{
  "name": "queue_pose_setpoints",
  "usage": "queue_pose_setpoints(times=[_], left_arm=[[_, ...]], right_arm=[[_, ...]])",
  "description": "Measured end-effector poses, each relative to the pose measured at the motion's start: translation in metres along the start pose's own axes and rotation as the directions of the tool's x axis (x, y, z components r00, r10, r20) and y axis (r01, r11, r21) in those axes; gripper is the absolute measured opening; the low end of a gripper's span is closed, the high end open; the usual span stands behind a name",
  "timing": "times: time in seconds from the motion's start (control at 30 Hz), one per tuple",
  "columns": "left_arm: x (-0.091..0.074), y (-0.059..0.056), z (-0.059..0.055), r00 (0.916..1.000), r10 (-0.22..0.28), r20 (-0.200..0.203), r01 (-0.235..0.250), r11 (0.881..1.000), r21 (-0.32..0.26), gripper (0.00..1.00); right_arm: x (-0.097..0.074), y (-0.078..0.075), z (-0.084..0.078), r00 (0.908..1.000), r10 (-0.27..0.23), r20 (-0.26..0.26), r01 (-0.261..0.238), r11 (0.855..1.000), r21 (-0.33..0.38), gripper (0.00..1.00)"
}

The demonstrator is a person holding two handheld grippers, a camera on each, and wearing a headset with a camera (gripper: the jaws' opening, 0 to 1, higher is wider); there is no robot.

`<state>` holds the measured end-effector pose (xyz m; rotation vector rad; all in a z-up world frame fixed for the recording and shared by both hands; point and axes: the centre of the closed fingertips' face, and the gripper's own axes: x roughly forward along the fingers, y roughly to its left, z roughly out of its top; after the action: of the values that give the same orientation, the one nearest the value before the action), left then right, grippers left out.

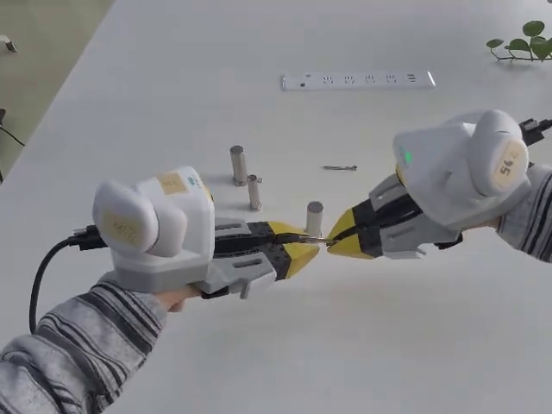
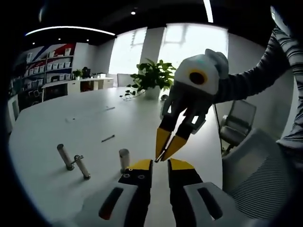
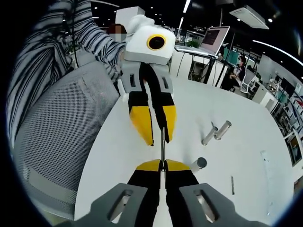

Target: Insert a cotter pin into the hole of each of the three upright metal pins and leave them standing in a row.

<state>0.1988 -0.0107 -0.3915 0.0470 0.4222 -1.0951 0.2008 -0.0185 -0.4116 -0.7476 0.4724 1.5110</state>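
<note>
Now right fingers (image 3: 150,166) pinch the cotter pin (image 3: 162,146), its tip between spread left fingers (image 3: 142,124)

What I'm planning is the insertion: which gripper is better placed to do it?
Right. The right gripper is shut on the cotter pin, close beside the nearest metal pin. The left gripper has its jaws apart.

Satin grey metal pins (image 1: 315,217), smooth matt white table (image 1: 259,345), striped cloth sleeve (image 1: 69,345)
</note>
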Motion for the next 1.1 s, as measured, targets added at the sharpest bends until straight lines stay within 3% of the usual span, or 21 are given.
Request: queue_pose_setpoints(times=[0.1,0.37,0.57,0.77,0.93,1.1], left_arm=[[0.003,0.005,-0.003,0.9992,0.039,-0.007,-0.039,0.999,0.028,0.21],[0.008,0.016,-0.013,0.9933,0.111,-0.032,-0.11,0.993,0.036,0.24],[0.012,0.033,-0.015,0.9762,0.215,-0.028,-0.215,0.976,0.022,0.27],[0.02,0.047,-0.013,0.959,0.283,-0.007,-0.283,0.959,-0.006,0.27],[0.028,0.056,-0.016,0.9495,0.314,-0.008,-0.314,0.949,-0.033,0.26],[0.037,0.062,-0.025,0.9422,0.333,-0.036,-0.334,0.942,-0.032,0.25]], right_arm=[[0.0,-0.006,-0.006,0.9994,-0.026,-0.024,0.026,1.0,-0.008,0.0],[-0.003,-0.021,-0.029,0.9931,-0.08,-0.086,0.083,0.996,0.043,0.0],[-0.004,-0.035,-0.047,0.9882,-0.098,-0.118,0.106,0.992,0.063,0.0],[-0.003,-0.047,-0.06,0.9831,-0.112,-0.145,0.124,0.989,0.077,0.0],[0.001,-0.052,-0.065,0.9815,-0.117,-0.151,0.131,0.988,0.084,0.0],[0.004,-0.054,-0.069,0.9807,-0.116,-0.158,0.131,0.987,0.09,0.0]])
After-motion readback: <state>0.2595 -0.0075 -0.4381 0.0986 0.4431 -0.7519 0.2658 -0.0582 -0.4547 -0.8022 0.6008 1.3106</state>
